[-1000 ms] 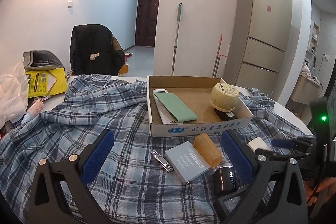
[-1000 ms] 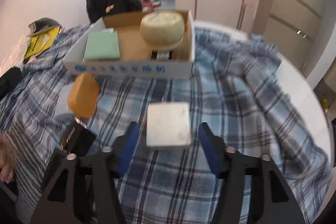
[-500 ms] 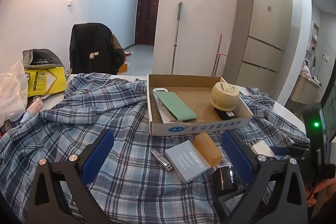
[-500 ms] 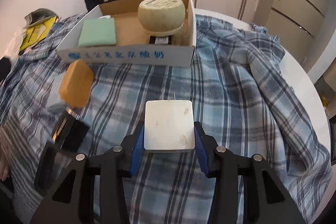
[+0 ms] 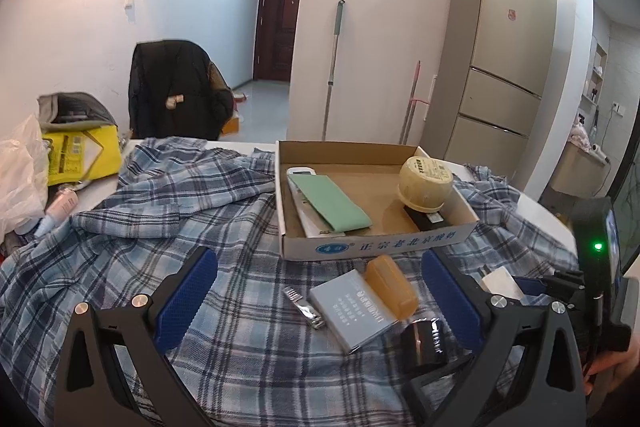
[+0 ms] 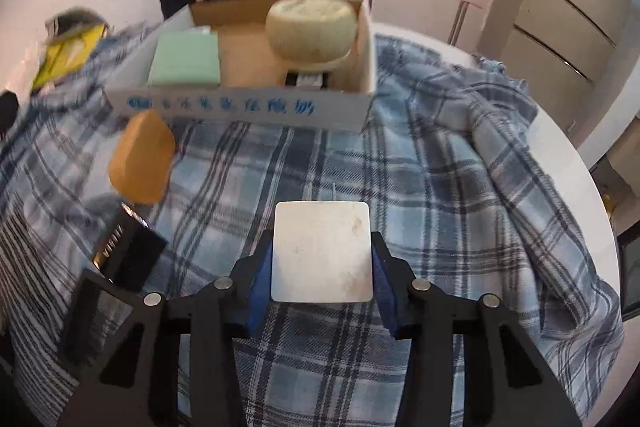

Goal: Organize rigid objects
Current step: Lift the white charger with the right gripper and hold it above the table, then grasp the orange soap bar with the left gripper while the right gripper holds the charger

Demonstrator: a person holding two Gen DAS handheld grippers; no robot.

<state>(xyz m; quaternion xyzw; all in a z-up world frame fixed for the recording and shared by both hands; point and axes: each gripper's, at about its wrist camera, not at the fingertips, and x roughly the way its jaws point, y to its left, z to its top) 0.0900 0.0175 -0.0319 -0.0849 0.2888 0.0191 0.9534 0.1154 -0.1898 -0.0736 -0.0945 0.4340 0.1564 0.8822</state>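
Landmark: a shallow cardboard box (image 5: 376, 247) with blue print on its front wall is set on a blue plaid cloth (image 5: 168, 235) that covers the table.
Right gripper (image 6: 322, 267): it is clamped on a white square charger block (image 6: 322, 251), both blue pads pressing its sides; the jaws have just been closing onto it. The block's two metal prongs are pointed toward the box.
Charger block, place: it is held in front of the box's front wall, over the cloth, apart from the box; whether it is lifted clear of the cloth cannot be told.
Left gripper (image 5: 320, 291): its jaws are spread wide with nothing pressed between them, in front of the box.
Inside the box: a green flat case (image 5: 328, 203) is laid over a white remote control (image 5: 302, 173) at the left side; a pale yellow round container (image 5: 426, 183) is seated on a black item at the right side.
In front of the box: an orange soap-like bar (image 5: 390, 285) is leaned on a grey flat pack (image 5: 354, 309); nail clippers (image 5: 304, 309) are laid just left of the pack; a black box (image 5: 426, 345) is placed nearer the camera than the bar.
Left of the box: a yellow bag (image 5: 76, 151) and a clear plastic bag (image 5: 20, 179) are seen at the table edge.
Behind the box: a chair draped with a dark jacket (image 5: 176, 95) and a tall refrigerator (image 5: 500, 67) are visible.
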